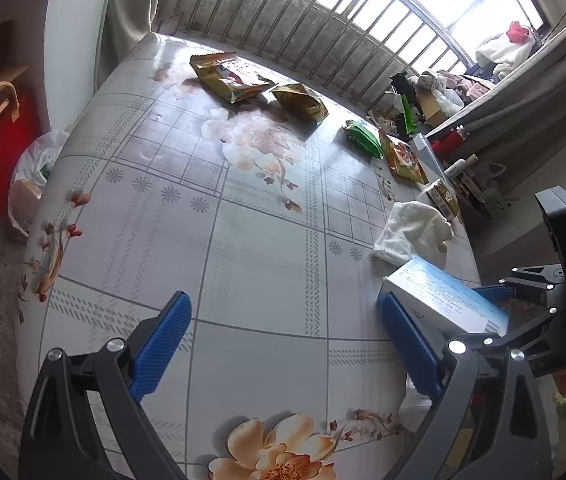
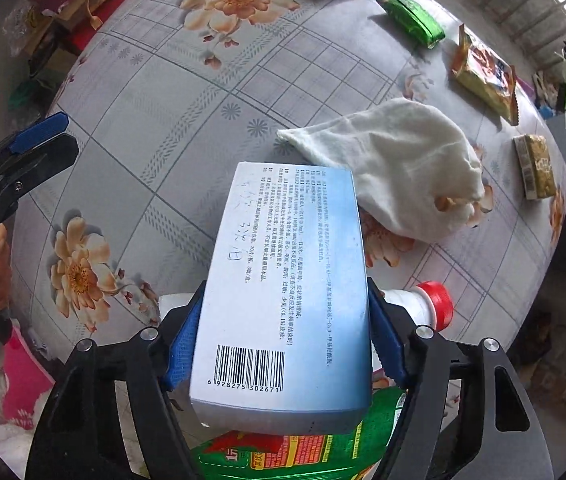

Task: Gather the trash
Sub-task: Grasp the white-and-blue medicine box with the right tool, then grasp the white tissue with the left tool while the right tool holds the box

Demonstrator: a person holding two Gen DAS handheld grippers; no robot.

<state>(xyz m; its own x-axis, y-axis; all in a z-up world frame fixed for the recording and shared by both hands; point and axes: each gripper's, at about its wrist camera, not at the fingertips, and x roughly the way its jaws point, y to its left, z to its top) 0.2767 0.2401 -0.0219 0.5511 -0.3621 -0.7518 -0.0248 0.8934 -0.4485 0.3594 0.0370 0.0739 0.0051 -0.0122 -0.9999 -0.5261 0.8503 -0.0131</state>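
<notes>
The right gripper (image 2: 279, 344) pointed almost straight down over the table (image 2: 171, 152), its blue pads (image 2: 181, 348) clamped on the sides of a white and blue box (image 2: 283, 280), which hung above a green packet (image 2: 303, 452) and a red-capped bottle (image 2: 427, 304). The left gripper (image 1: 283, 340) tilted downward over bare cloth, jaws wide apart and empty. Beyond lay a white cloth (image 2: 395, 172), then a green wrapper (image 1: 363, 140) and gold snack bags (image 1: 231, 76) near the far edge

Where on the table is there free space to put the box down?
Free: the wide middle of the tablecloth, between the left gripper and gold wrappers. Crowded: the right edge, around the white cloth, green packet and box.
</notes>
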